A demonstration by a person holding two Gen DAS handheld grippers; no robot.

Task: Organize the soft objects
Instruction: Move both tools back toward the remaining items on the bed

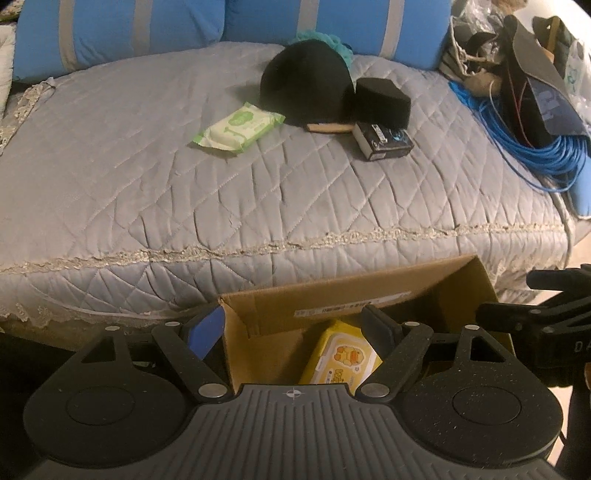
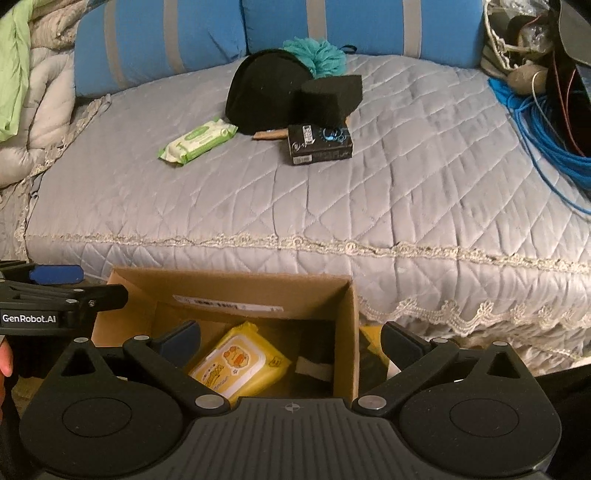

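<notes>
An open cardboard box (image 1: 332, 295) (image 2: 229, 284) stands on the floor against the sofa front. A yellow wipes pack (image 1: 341, 360) (image 2: 238, 363) lies inside it, with a dark item (image 2: 314, 360) beside it. On the grey quilted seat lie a green wipes pack (image 1: 240, 127) (image 2: 197, 140), a black cap (image 1: 304, 83) (image 2: 264, 92), a black foam block (image 1: 382, 98) (image 2: 330, 94), a teal pom-pom (image 2: 316, 55) and a small black printed box (image 1: 382, 142) (image 2: 319, 144). My left gripper (image 1: 295, 328) and right gripper (image 2: 290, 338) are both open and empty above the box.
Blue striped cushions (image 1: 122, 33) (image 2: 159, 37) line the sofa back. A coil of blue cable (image 1: 546, 147) (image 2: 546, 125) and a pile of bags sit at the right end. A lace trim (image 2: 443, 306) hangs along the sofa front.
</notes>
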